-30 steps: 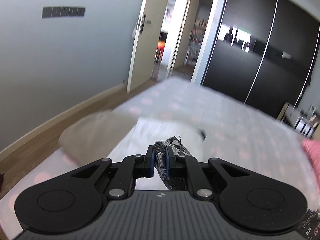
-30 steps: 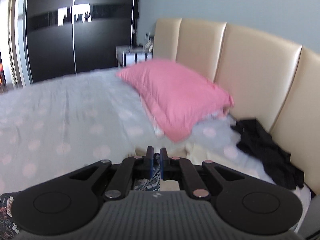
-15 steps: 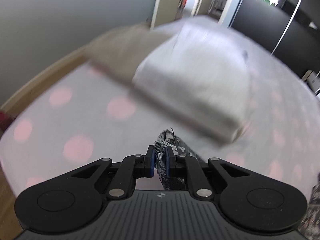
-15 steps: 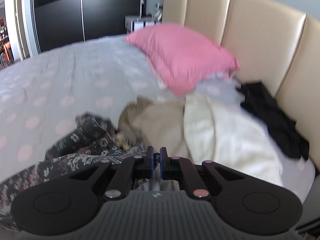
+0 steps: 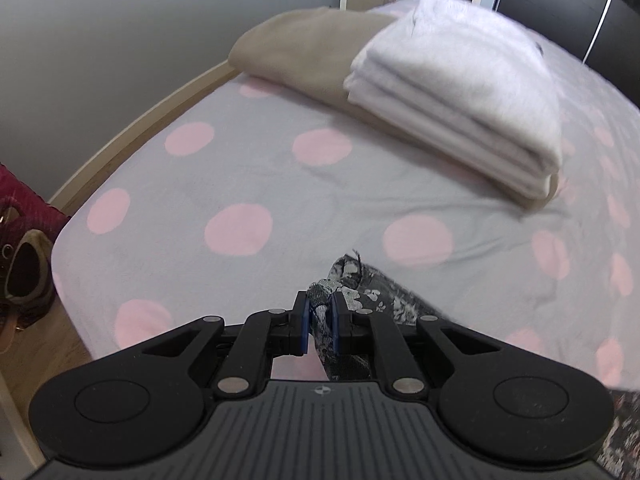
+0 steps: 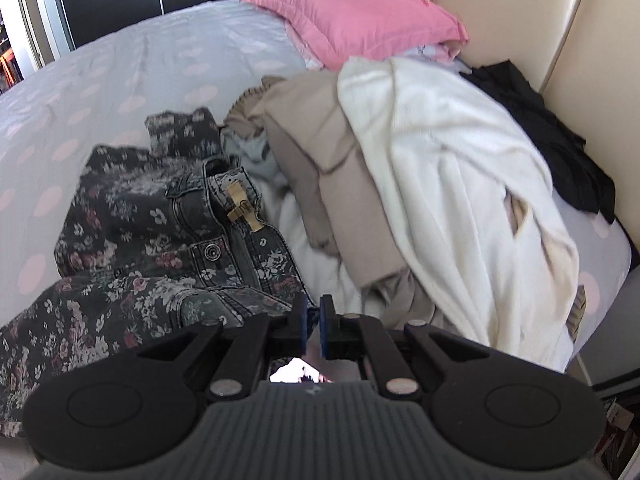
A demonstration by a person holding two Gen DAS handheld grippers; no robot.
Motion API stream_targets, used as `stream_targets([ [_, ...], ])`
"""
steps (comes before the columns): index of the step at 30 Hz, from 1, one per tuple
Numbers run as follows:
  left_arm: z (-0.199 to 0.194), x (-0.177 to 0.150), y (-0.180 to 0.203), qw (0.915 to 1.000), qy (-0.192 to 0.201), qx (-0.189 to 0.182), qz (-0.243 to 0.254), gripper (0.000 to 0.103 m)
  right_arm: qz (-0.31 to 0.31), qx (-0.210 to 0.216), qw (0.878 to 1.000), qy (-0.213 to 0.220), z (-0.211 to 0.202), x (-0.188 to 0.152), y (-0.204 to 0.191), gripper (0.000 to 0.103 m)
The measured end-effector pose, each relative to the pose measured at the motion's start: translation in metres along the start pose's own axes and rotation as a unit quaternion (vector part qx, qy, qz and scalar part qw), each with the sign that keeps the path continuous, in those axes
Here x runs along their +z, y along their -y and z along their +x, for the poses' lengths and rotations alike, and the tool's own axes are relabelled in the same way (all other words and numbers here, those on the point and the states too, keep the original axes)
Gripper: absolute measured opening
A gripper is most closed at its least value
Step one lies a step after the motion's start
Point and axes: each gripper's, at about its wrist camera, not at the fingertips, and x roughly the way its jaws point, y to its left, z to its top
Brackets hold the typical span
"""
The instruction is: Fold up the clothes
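The left gripper point(image 5: 319, 314) points down at the bed point(image 5: 248, 184), its jaws pinched narrow on a bunched edge of the flowered jeans point(image 5: 352, 280), which trail off to the right across the dotted sheet. Further up the bed from that gripper lies a folded white garment point(image 5: 460, 92), stacked partly on top of a folded beige one point(image 5: 304, 48); a dark red bag point(image 5: 20, 248) sits on the floor off the bed's near left corner.

The right gripper point(image 6: 314, 322) hangs over the other end of the jeans point(image 6: 160, 240), jaws nearly together; whether cloth is caught between them I cannot tell. The waistband with its button lies crumpled just beyond the tips. Right of the jeans is a heap of beige clothing point(image 6: 332, 184) under a cream garment point(image 6: 460, 184), with a black one point(image 6: 560, 152) against the headboard point(image 6: 520, 12) and a pink pillow point(image 6: 352, 20) beyond.
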Motion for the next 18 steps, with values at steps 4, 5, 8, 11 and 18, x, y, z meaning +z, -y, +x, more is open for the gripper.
stream_targets([
  [4,0.013,-0.009,0.004,0.9993,-0.023,0.017,0.026,0.009,-0.009,-0.001,0.999,-0.032,0.025,-0.013,0.002,0.007],
  [5,0.016,-0.011,0.005,0.9988,-0.029,0.019,0.033,0.009,-0.007,0.001,0.999,-0.038,0.027,-0.014,0.003,0.007],
  [8,0.023,-0.015,0.007,0.9974,-0.046,0.027,0.048,0.01,-0.012,0.002,0.999,-0.047,0.031,-0.016,0.002,0.007],
  [11,0.024,-0.017,0.007,0.9967,-0.054,0.027,0.054,0.014,-0.016,0.001,0.998,-0.059,0.036,-0.018,0.0,0.009],
  [18,0.014,-0.015,0.006,0.9982,-0.035,0.021,0.044,0.026,-0.035,-0.019,0.998,-0.041,0.032,-0.016,-0.003,0.022],
])
